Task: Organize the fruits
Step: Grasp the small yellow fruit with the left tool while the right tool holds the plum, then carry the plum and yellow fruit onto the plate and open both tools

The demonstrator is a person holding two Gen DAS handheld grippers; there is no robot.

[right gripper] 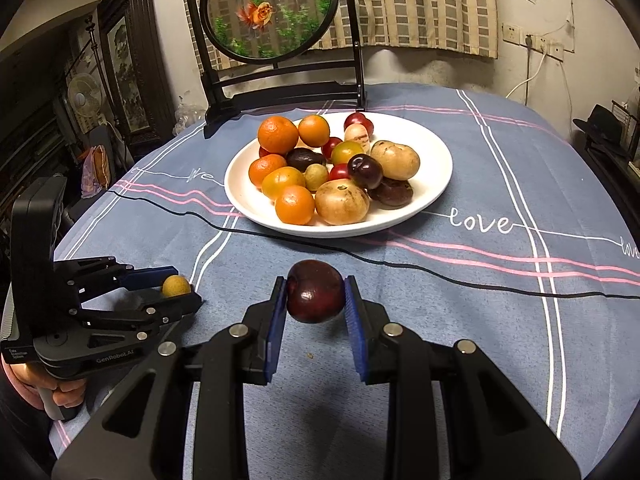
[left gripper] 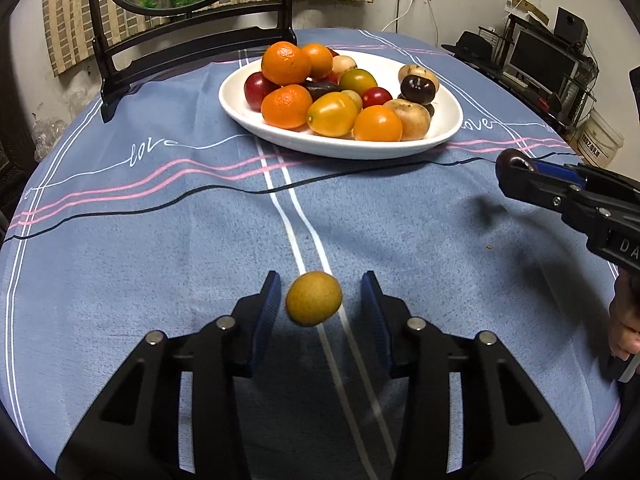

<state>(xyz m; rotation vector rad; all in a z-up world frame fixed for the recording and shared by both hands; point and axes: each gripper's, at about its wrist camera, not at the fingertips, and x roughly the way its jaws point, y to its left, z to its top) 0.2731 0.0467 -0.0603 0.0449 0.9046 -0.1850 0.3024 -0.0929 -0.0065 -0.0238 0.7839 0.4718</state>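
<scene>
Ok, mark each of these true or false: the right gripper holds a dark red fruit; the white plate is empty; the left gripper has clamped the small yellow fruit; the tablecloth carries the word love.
1. The right gripper holds a dark red fruit: true.
2. The white plate is empty: false, it is piled with oranges, tomatoes and other fruit.
3. The left gripper has clamped the small yellow fruit: false, the fruit lies between the pads with gaps on both sides.
4. The tablecloth carries the word love: true.
</scene>
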